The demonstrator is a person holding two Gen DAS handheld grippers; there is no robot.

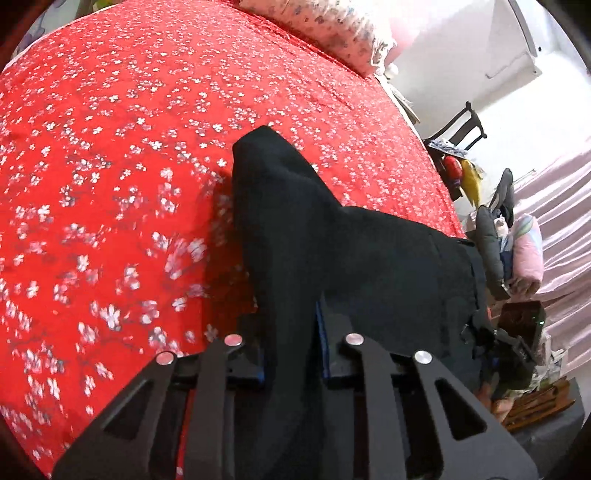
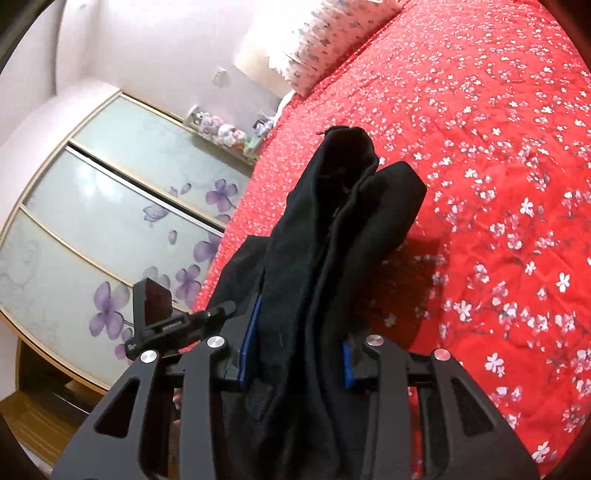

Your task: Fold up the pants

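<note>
The black pants (image 1: 295, 221) lie bunched on a red bedspread with white blossoms (image 1: 110, 147). My left gripper (image 1: 291, 332) is shut on a fold of them, and the cloth runs up between the blue-edged pads. In the right wrist view the pants (image 2: 351, 203) rise as a thick doubled bundle with two rounded ends pointing away over the bedspread (image 2: 498, 147). My right gripper (image 2: 295, 332) is shut on that bundle, its pads pressing on either side. The near part of the cloth is hidden under both grippers.
A floral pillow (image 1: 325, 29) lies at the head of the bed. Past the bed's right edge stand a dark chair (image 1: 458, 129) and piled clutter (image 1: 509, 236). Sliding wardrobe doors with purple flowers (image 2: 92, 221) run along the bed's other side.
</note>
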